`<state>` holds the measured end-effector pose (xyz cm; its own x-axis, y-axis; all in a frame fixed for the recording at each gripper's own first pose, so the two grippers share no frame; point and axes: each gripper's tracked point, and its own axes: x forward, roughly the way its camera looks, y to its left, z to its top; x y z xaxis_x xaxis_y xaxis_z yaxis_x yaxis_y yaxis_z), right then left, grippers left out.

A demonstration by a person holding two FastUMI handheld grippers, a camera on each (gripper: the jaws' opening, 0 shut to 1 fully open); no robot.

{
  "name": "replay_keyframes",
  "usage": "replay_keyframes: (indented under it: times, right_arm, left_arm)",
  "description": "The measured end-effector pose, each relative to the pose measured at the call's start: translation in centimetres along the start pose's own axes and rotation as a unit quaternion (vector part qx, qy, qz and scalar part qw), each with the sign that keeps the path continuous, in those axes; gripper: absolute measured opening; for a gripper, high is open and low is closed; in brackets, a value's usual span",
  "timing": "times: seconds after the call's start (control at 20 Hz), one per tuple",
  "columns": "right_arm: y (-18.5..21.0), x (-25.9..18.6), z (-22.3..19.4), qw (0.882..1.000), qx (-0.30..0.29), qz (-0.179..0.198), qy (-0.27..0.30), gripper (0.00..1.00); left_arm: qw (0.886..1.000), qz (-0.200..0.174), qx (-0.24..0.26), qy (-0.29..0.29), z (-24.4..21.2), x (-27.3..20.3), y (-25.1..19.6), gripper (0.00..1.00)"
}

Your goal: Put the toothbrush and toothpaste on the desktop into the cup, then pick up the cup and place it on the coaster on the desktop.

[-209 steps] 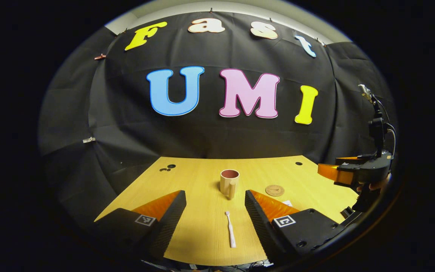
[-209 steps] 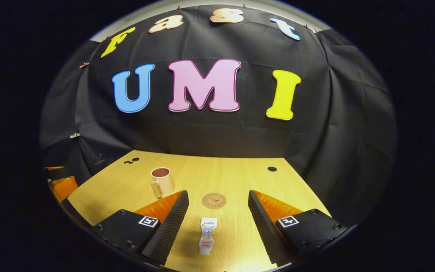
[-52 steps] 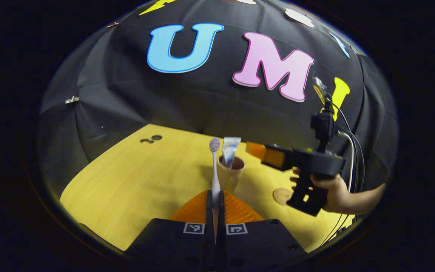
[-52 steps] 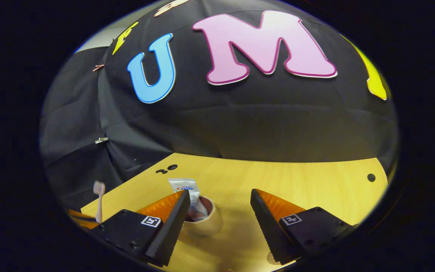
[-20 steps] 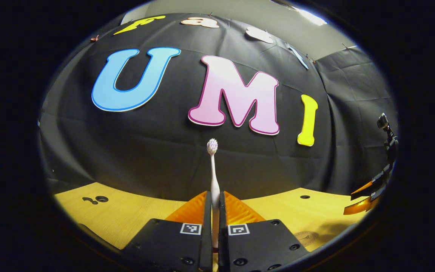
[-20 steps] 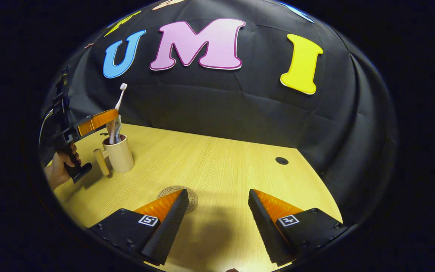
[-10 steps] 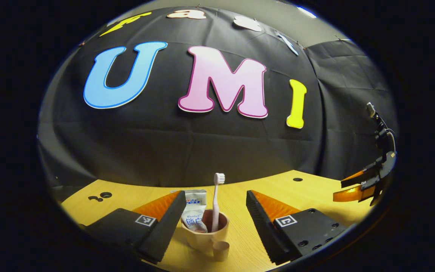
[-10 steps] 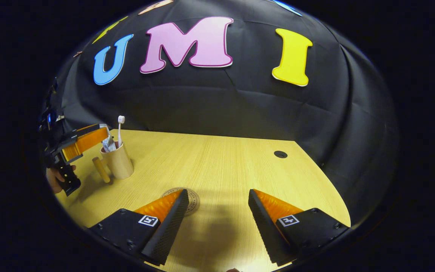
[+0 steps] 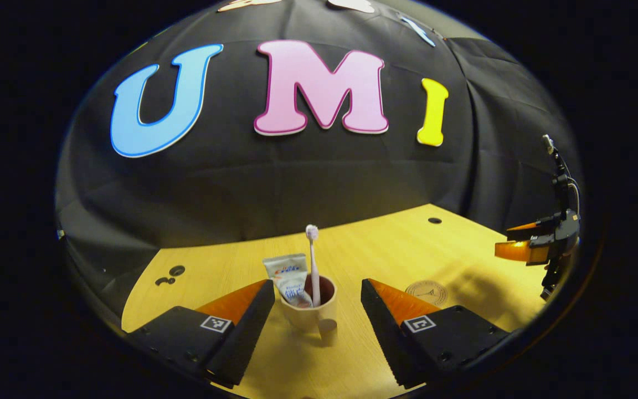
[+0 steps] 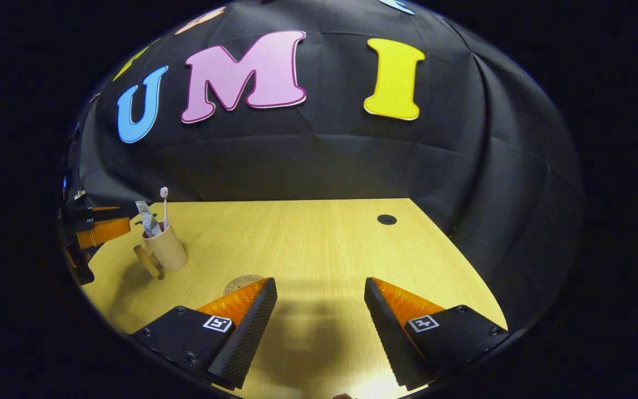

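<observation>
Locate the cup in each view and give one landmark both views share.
Left gripper view: the cup stands low at centre, between the open tongs' fingers, with the toothbrush and toothpaste in it.
Right gripper view: the cup stands at far left on the desktop.
Shared landmark: the round coaster, bare on the desktop.

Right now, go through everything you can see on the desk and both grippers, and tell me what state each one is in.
cup: upright on the desktop, not on the coaster, handle toward the left gripper's camera
toothbrush: standing in the cup, bristles up
toothpaste: in the cup, leaning
coaster: bare
left gripper: open, fingers either side of the cup
right gripper: open, holding nothing
</observation>
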<state>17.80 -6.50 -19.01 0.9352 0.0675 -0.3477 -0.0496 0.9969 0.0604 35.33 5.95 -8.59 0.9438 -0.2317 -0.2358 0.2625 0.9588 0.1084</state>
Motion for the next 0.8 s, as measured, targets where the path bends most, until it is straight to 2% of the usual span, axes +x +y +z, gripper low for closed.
replay_keyframes:
  times: [0.25,0.4,0.55,0.8]
  right_arm:
    - [-3.5,-1.2,-0.1,0.999,0.027,-0.028,0.005,0.98]
    - [-5.4,-1.6,-0.7,0.998,0.047,-0.039,0.013,0.98]
    - [-7.4,-2.0,-1.0,0.996,0.069,-0.053,0.018,0.96]
    - [-9.2,-1.9,-0.7,0.994,0.092,-0.066,0.015,0.99]
  left_arm:
    - [0.994,0.014,-0.015,0.110,-3.9,1.2,0.4,0.97]
    - [0.984,0.021,-0.027,0.176,-6.0,1.9,0.4,0.97]
    - [0.971,0.009,-0.035,0.235,-7.6,3.1,0.0,0.98]
    - [0.952,0.015,-0.056,0.301,-8.9,5.0,-0.6,0.98]
